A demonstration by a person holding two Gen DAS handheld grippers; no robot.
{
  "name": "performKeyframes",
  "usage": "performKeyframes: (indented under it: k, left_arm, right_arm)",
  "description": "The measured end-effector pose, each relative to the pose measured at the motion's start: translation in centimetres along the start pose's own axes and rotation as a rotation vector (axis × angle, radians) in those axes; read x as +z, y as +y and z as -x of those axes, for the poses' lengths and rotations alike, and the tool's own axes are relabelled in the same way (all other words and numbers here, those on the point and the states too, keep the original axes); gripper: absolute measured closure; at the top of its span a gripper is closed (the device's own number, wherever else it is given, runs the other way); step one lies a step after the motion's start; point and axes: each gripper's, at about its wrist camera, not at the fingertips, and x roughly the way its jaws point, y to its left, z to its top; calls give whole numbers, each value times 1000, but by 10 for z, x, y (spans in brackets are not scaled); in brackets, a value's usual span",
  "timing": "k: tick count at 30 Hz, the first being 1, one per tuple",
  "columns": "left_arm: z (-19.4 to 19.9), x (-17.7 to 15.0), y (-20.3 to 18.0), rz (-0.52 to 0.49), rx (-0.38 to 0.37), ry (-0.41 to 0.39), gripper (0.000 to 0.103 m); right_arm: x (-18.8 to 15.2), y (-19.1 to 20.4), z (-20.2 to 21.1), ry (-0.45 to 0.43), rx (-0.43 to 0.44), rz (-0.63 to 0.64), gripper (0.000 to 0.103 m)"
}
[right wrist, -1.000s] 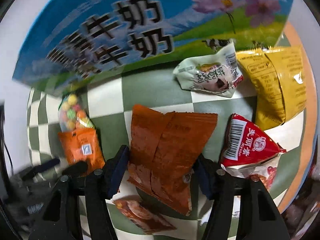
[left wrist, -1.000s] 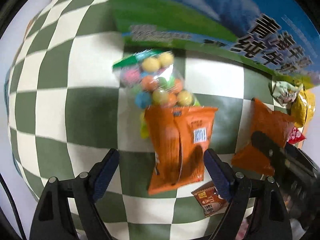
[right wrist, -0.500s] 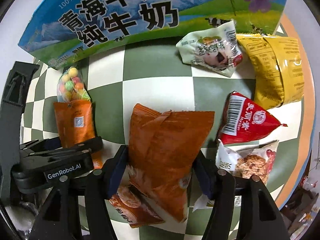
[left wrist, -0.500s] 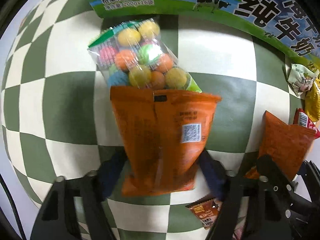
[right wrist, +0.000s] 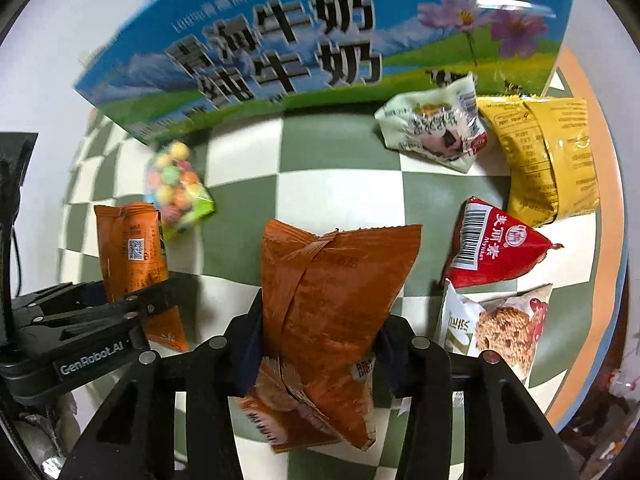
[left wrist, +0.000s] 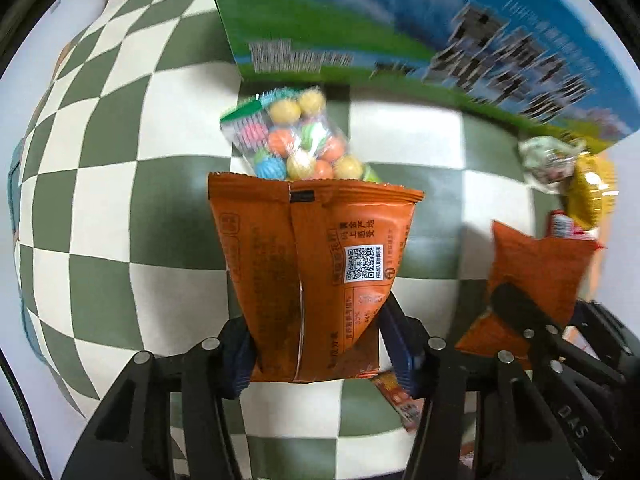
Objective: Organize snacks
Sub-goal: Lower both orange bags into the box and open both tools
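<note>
My left gripper (left wrist: 320, 344) is shut on an orange snack packet (left wrist: 316, 264) and holds it above the checkered cloth; it also shows in the right wrist view (right wrist: 130, 248). My right gripper (right wrist: 316, 348) is shut on a larger brown-orange snack bag (right wrist: 332, 300), also seen at the right of the left wrist view (left wrist: 536, 264). A clear bag of coloured candy balls (left wrist: 296, 144) lies on the cloth just beyond the orange packet, close to the blue and green milk carton box (right wrist: 320, 44).
On the green and white checkered cloth (right wrist: 336, 196) lie a pale green packet (right wrist: 436, 128), a yellow bag (right wrist: 552, 160), a red packet (right wrist: 500, 248) and a cookie packet (right wrist: 500, 328) at the right. A small brown packet (left wrist: 400, 400) lies under my left gripper.
My left gripper has closed on the orange packet and lifted it off the cloth. My right gripper has lifted the brown-orange bag. Both views have pulled back from the cloth.
</note>
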Motion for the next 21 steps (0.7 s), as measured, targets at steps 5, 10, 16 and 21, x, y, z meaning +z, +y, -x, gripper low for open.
performKeyframes:
  k: [5,10,16,21]
  left_arm:
    - [55,6,-5,2,-93,-67,50]
    - [114,48,-8,-21,-168,-148,50]
    - [143,121,-13,-65,-158,-178,50]
    - [117,191,-11,-47,-120,-107,50]
  right_arm:
    - [7,5,36,-47,87,-3,54]
    - [49,10,87,-131,169,9,54]
    - [114,13,134,-210,223,51,54]
    - [177,15,124,-204,207,65,54]
